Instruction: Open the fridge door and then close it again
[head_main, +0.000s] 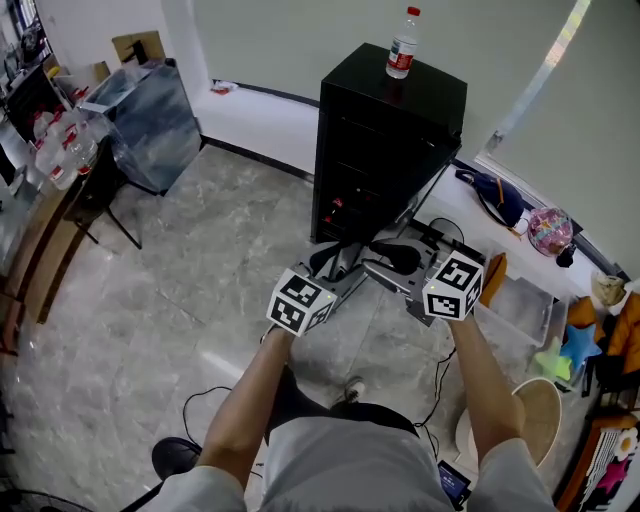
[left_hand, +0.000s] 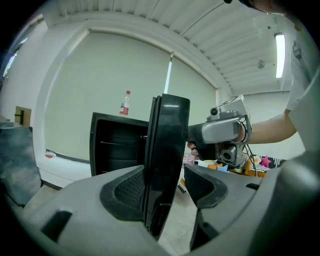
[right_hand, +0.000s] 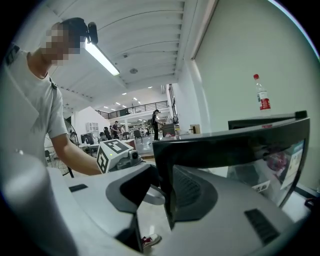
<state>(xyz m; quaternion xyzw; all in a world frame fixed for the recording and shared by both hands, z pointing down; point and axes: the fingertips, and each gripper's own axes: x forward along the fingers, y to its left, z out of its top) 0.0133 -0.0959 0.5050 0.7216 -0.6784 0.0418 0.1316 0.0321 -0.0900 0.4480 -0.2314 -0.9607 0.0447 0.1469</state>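
A small black fridge (head_main: 390, 120) stands against the wall with a plastic bottle (head_main: 403, 45) on top. Its door (left_hand: 167, 145) is swung open, and the shelves inside (left_hand: 120, 145) show. My left gripper (left_hand: 162, 182) is open and straddles the door's free edge, with a gap beside the right pad (left_hand: 200, 185). In the right gripper view the same door (right_hand: 230, 145) runs between the jaws of my right gripper (right_hand: 165, 185), which is shut on it. From the head view both grippers, left (head_main: 345, 265) and right (head_main: 400, 272), meet in front of the fridge.
A plastic-wrapped box (head_main: 150, 110) and a table with bottles (head_main: 60, 150) stand at the left. Bags and toys (head_main: 550, 230) line the wall at the right, beside a round tub (head_main: 530, 420). Cables (head_main: 200, 400) lie on the marble floor by my feet.
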